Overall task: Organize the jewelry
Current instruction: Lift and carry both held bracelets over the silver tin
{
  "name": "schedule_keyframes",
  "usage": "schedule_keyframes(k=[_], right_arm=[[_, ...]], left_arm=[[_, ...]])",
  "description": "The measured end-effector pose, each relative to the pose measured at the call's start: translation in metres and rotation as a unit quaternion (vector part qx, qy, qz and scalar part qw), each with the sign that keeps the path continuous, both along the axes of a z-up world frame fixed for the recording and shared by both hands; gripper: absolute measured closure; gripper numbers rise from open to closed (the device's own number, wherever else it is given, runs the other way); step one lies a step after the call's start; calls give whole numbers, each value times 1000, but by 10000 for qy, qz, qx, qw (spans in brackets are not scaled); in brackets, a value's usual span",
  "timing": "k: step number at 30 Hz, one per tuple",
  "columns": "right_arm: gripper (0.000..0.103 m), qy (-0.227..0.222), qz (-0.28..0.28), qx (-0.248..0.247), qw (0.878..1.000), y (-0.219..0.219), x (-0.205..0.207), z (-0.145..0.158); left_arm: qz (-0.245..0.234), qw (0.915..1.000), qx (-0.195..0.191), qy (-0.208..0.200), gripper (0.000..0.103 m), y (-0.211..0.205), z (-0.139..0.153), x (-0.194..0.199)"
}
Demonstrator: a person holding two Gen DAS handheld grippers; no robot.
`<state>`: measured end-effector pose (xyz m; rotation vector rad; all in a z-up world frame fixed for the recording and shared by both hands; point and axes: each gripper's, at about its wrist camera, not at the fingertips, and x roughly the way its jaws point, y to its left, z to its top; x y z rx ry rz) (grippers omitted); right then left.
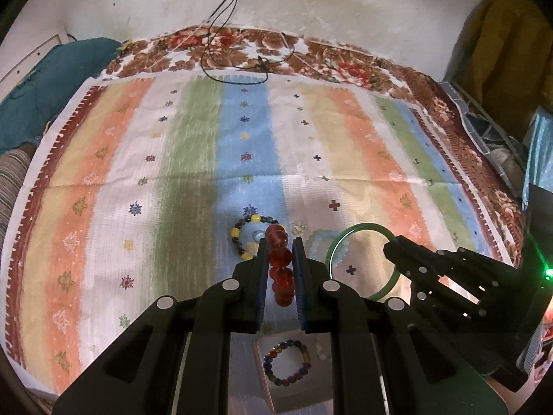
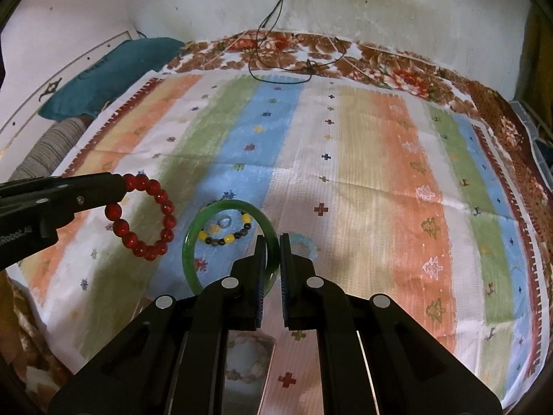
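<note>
2 bracelets up, 1 per gripper!
Left gripper clamping red bead bracelet, right gripper pinching green bangle, lifted for sorting.

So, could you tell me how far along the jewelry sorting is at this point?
Done: a multicolored bead bracelet already lies in the box near the camera. In hand: the left gripper is shut on the red bead bracelet, the right gripper on the green bangle. Left: the yellow-and-dark bracelet, the pale blue one and a small clear ring lie on the cloth.
</note>
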<state>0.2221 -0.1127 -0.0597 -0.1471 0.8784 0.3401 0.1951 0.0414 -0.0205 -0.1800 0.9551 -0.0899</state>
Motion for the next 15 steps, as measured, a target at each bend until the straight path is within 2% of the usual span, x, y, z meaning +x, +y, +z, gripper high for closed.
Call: schedule_keyframes(k=[15], right_arm=[[94, -132, -43, 180, 9997, -14, -24, 12]], left_arm=[[-312, 9988, 106, -364, 90, -19, 20, -37]])
